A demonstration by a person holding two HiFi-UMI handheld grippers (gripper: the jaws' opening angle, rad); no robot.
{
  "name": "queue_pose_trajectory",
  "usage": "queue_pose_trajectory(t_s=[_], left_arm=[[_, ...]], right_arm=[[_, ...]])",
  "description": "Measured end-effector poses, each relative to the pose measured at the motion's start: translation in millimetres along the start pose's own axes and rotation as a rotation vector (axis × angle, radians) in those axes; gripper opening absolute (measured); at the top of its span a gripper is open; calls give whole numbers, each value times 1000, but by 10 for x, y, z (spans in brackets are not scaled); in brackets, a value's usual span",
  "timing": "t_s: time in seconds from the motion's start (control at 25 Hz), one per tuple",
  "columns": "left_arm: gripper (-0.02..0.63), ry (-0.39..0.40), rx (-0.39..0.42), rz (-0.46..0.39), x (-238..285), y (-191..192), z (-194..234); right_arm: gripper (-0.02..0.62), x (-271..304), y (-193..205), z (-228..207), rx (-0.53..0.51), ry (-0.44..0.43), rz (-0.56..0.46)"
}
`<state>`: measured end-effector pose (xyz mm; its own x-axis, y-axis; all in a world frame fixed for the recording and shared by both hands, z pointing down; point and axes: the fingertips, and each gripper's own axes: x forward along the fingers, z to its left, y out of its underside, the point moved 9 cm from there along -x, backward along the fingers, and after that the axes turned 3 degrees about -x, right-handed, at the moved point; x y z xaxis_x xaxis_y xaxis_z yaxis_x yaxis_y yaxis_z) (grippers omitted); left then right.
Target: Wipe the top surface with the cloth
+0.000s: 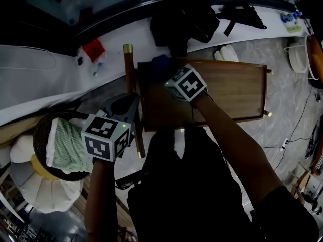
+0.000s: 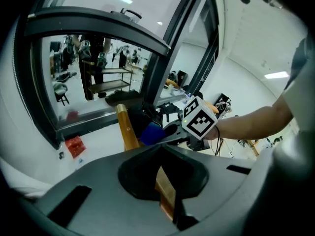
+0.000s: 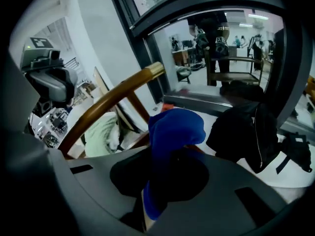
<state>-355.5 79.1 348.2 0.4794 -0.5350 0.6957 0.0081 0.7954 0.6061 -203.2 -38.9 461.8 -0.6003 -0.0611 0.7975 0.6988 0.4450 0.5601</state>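
A brown wooden top (image 1: pixel 232 89) lies below me in the head view. My right gripper (image 1: pixel 164 68) is over its far left corner, shut on a blue cloth (image 1: pixel 160 63) that bulges out of the jaws (image 3: pixel 174 132). A wooden rail (image 1: pixel 132 84) with brass end caps runs along the left side of the top. My left gripper (image 1: pixel 130 109) is shut on this rail, and the wood shows between its jaws (image 2: pixel 165 188). The left gripper view also takes in the blue cloth (image 2: pixel 151 133) and the right gripper's marker cube (image 2: pixel 199 119).
A dark wicker basket (image 1: pixel 40 135) holding a pale green cloth (image 1: pixel 68 145) sits at the left beside a white cushion (image 1: pixel 35 190). A black bag (image 1: pixel 186 24) and a small red item (image 1: pixel 93 49) lie on the white ledge beyond. A round bowl (image 1: pixel 303 54) stands at the far right.
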Motion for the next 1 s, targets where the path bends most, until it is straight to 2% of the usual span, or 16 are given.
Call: queue_pose_trajectory(t_s=[0.12,0.24,0.4,0.64,1.0], left_arm=[[9,7,20,-6,163,-227,56],[9,10,33,2,298,-340,86],[9,20,47,16,396,-383,89],[9,39,34,49,390,-270,57],[9,94,58,143,218,114,-169]], right_arm=[[63,121,-145,-185,-35,10,15],[63,264,-113,-216,-106,7,69],[63,305,-50,-261,-112,-2,74],[63,302,41,-152,-88,-60,85],[63,151,646,447,-103,-137,127]])
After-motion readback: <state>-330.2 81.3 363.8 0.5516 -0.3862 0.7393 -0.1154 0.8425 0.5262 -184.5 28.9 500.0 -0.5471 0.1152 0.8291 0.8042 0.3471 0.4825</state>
